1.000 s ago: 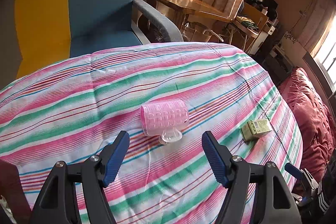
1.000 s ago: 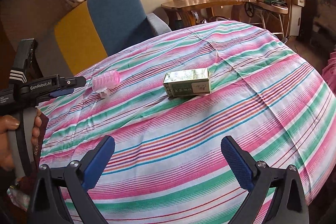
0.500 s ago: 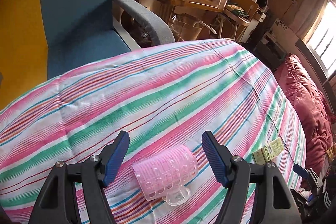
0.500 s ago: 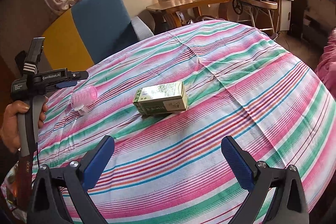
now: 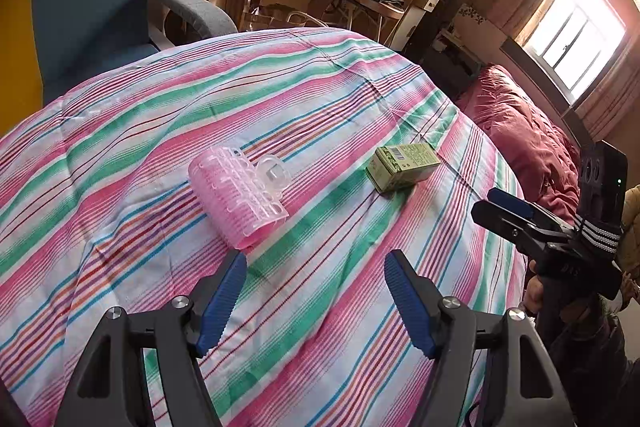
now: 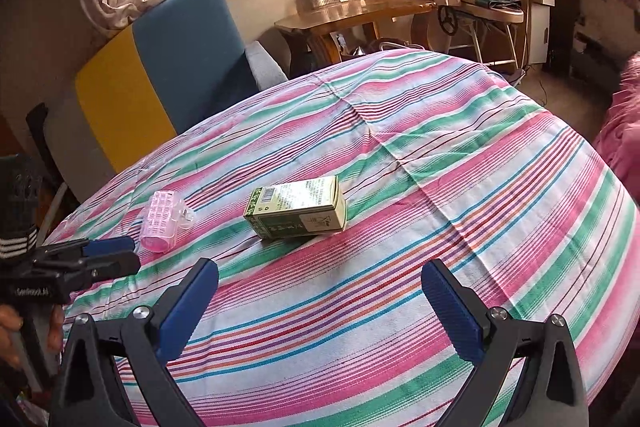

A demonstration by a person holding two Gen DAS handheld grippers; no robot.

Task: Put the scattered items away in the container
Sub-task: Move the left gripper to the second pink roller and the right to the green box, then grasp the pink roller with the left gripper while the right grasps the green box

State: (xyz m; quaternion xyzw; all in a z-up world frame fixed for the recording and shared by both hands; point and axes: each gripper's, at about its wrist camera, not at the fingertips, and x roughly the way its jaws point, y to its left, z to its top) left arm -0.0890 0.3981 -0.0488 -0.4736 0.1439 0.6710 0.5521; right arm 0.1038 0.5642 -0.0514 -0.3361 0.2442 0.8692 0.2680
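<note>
Near the middle of the striped tabletop (image 5: 120,163), the pink hair roller (image 5: 237,195) has swung round since a moment ago and now lies just beyond my left gripper (image 5: 316,301), no longer between its blue pads. That grasp needs lining up again. Both grippers are spread and hold nothing; my right gripper (image 6: 320,303) hovers short of the green box (image 6: 297,207). I see no container.

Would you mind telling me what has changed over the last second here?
The left tongs pulled back from the pink hair roller, which half a second ago lay between their tips, and swung right. Nothing was grasped. Roller and green box stayed put on the striped cloth; both tongs stayed open.
</note>
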